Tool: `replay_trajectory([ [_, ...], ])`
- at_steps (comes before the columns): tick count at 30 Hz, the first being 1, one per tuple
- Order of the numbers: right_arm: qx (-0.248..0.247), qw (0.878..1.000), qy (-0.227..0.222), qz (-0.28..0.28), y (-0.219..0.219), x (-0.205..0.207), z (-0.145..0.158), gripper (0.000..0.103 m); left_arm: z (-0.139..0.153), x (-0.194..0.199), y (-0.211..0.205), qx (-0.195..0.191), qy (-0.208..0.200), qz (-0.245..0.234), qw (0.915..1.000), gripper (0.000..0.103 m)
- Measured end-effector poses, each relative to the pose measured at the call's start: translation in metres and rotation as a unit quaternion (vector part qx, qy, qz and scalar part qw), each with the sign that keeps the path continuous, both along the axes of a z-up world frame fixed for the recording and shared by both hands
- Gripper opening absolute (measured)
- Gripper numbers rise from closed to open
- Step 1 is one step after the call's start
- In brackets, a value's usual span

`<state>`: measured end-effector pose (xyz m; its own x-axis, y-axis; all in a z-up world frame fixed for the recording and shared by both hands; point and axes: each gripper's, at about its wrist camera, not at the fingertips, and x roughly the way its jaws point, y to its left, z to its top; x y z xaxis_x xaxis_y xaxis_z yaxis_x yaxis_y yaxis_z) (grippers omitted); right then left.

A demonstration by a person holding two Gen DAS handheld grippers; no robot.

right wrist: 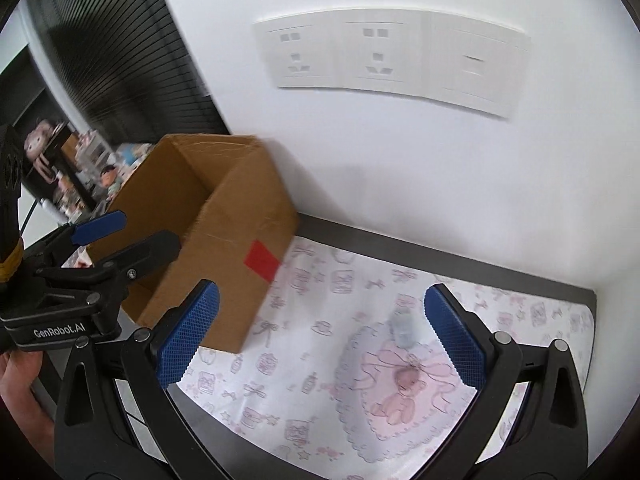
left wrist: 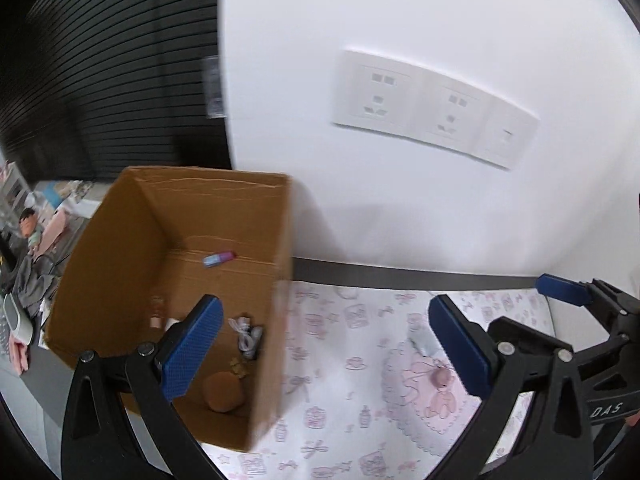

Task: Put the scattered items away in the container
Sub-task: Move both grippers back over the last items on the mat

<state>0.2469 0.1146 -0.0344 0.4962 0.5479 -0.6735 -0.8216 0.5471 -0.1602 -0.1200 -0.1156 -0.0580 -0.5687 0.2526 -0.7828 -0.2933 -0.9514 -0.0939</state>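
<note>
At lower right, my right gripper (right wrist: 322,338) gapes empty over the small pale-blue keychain charm (right wrist: 404,326) — light, slippery; I'd pinch its body.

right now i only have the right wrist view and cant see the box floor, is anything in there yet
Observer: Yes. The left wrist view looks down into the cardboard box, and a white cable bundle lies on its floor near the right wall.
Operator: ok anything at the far end of it
Observer: A small pink and blue tube lies at the far end of the floor, apart from the cable.
</note>
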Motion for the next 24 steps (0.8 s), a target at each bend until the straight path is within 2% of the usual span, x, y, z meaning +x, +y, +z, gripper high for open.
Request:
replay_trajectory([
  [8,0.001,0.999,0.007,-0.036,-0.042,0.020,0.003,0.103,-0.013,0.007,0.050,-0.007,-0.017,-0.038,0.9991,0.103],
  [12,-0.004,0.998,0.012,-0.061,-0.064,0.033,-0.001,0.103,-0.030,0.008,0.073,-0.023,-0.038,-0.059,0.9973,0.103],
  [15,-0.010,0.996,0.024,-0.083,-0.082,0.047,-0.011,0.103,-0.046,0.012,0.088,-0.038,-0.051,-0.073,0.9952,0.103],
  [17,-0.010,0.995,0.034,-0.093,-0.091,0.054,-0.018,0.103,-0.060,0.016,0.096,-0.062,-0.058,-0.079,0.9933,0.103],
  [24,-0.035,0.988,0.084,-0.121,-0.116,0.075,-0.058,0.103,-0.102,0.024,0.105,-0.077,-0.098,-0.082,0.9888,0.102],
])
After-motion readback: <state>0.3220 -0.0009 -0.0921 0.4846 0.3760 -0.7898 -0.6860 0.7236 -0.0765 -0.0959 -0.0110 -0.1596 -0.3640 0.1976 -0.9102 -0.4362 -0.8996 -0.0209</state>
